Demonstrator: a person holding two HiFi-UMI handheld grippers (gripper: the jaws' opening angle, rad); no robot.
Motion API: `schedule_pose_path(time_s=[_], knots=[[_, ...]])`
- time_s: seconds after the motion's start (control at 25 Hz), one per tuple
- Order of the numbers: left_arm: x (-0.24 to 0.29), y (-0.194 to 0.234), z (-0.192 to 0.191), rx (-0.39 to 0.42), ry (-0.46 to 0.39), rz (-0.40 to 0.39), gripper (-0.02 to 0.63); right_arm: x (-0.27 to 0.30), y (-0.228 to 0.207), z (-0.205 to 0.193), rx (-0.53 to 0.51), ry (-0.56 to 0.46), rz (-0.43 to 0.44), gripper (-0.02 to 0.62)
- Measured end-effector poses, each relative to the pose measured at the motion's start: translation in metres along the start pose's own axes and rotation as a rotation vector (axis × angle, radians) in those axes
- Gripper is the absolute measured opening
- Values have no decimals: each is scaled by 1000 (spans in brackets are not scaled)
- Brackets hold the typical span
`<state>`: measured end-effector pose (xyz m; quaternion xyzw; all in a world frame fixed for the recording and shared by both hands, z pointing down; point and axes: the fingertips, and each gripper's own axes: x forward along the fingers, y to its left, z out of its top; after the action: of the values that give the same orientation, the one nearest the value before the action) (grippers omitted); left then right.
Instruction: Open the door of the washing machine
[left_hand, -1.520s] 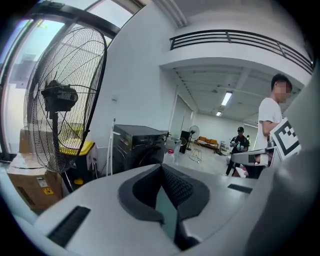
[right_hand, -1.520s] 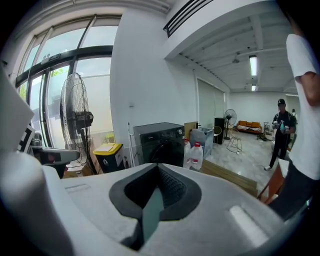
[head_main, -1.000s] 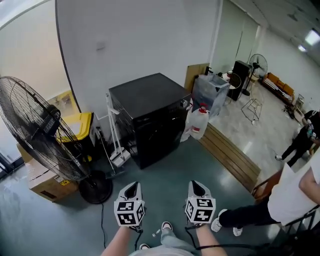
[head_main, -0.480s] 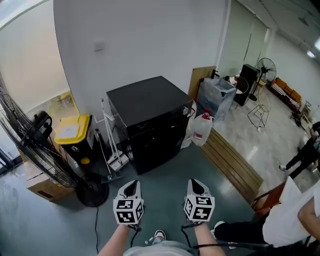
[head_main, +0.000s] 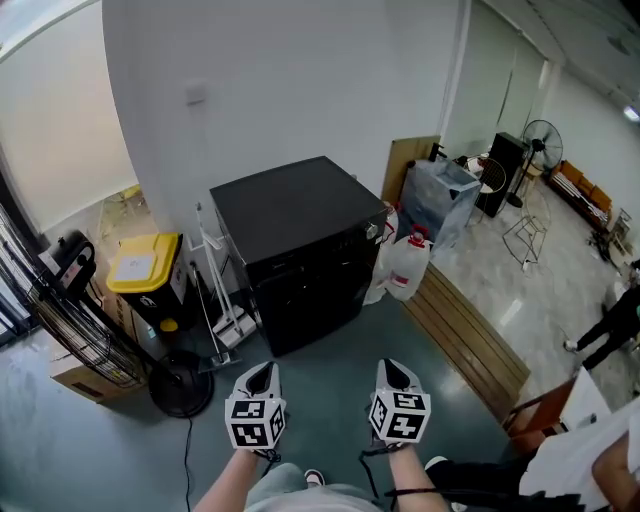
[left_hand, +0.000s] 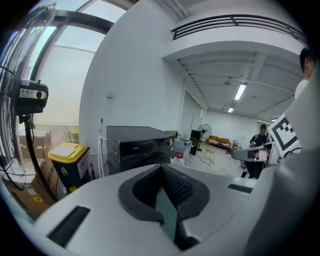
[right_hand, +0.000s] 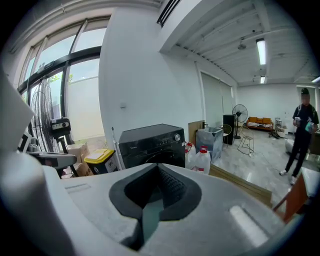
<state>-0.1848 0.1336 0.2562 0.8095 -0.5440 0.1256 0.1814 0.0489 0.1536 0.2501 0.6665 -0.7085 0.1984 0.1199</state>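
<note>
Head view: the black washing machine (head_main: 300, 250) sat at 12 o'clock against the white wall, door looking closed, well apart from both grippers. The left gripper (head_main: 262, 378) was at 7, the right gripper (head_main: 393, 375) at 5, and a yellow-lidded bin (head_main: 145, 263) at 9.

Left gripper view: jaws clenched on nothing, and a ceiling vent grille (left_hand: 235, 27) at 1 that the head view missed.

Right gripper view: jaws pressed together too, empty. The machine's control knob (right_hand: 176, 137) showed clearly here, with a ceiling light (right_hand: 261, 50) at 2.
</note>
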Motion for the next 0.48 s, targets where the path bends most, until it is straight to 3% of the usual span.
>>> schedule_pose_path(time_s=[0.48], knots=[[55, 18, 6, -44, 34, -3, 5, 43, -20, 5, 16, 51, -22, 5]])
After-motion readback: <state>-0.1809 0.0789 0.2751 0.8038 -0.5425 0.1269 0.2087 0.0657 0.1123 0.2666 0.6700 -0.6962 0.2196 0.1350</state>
